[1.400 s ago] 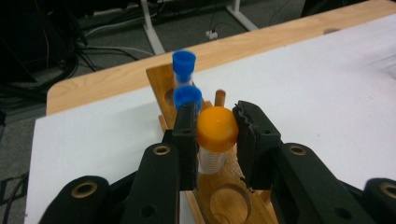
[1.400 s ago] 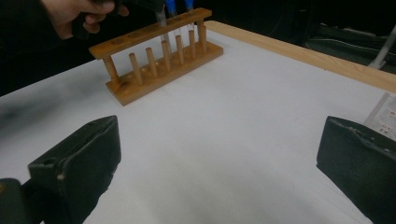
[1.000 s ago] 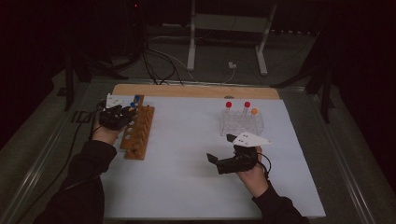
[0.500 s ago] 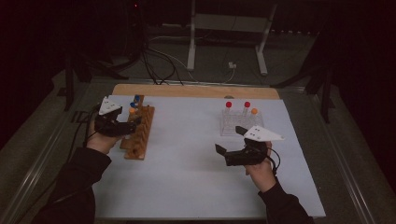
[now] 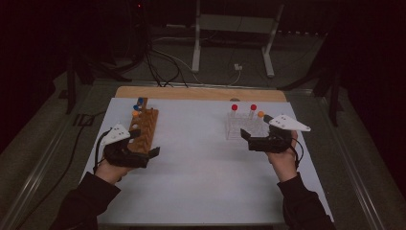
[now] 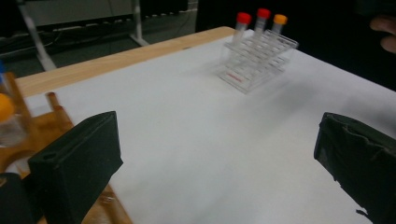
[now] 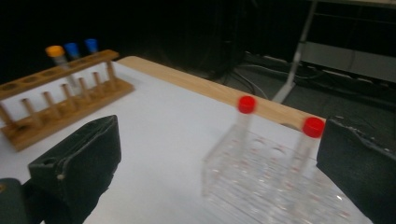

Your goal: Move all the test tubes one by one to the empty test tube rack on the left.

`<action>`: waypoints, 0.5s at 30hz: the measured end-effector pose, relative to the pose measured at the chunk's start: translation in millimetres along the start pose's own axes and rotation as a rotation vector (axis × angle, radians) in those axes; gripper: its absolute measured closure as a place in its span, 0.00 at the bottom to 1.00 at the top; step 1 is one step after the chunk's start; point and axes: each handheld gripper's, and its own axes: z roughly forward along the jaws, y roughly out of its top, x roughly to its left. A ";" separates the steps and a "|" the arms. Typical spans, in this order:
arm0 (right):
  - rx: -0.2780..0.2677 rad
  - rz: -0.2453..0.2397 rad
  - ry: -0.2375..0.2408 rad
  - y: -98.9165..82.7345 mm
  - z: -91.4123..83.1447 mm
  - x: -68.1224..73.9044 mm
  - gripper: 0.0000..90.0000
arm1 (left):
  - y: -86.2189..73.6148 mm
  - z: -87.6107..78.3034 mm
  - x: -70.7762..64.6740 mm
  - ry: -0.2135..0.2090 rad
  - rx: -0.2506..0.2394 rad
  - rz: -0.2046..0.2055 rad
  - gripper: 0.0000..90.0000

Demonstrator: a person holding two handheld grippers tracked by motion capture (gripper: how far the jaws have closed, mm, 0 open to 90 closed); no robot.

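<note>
In the left gripper view the wooden rack (image 6: pixel 28 135) is running off the left edge and is sitting partly behind the near black jaw; an orange-capped tube (image 6: pixel 5 116) in it is smearing into blur and is being cut by that edge; a hand (image 6: pixel 385 35) at the far right is showing as little more than a fingertip or two. In the right gripper view the clear rack (image 7: pixel 275 186) is blurring, its holes hard to count; the far jaw is covering its right end; the blue caps (image 7: pixel 80 47) are too small and soft to tell apart.

Wooden rack (image 5: pixel 145 129) on mat (image 5: pixel 201 167) left; clear rack (image 5: pixel 244 125) right.
</note>
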 end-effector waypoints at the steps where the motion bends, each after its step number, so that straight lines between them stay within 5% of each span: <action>1: 0.003 0.005 -0.008 -1.1 1.0 -4.4 0.00 | -1.3 1.0 -2.3 -0.016 0.009 0.003 0.02; 7: 0.025 0.053 -0.052 -8.4 7.6 -26.8 0.00 | -7.0 7.3 -14.9 -0.077 0.047 0.033 0.02; 15: 0.072 0.092 -0.112 -20.3 18.2 -50.0 0.00 | -11.8 12.0 -24.6 -0.107 0.066 0.058 0.02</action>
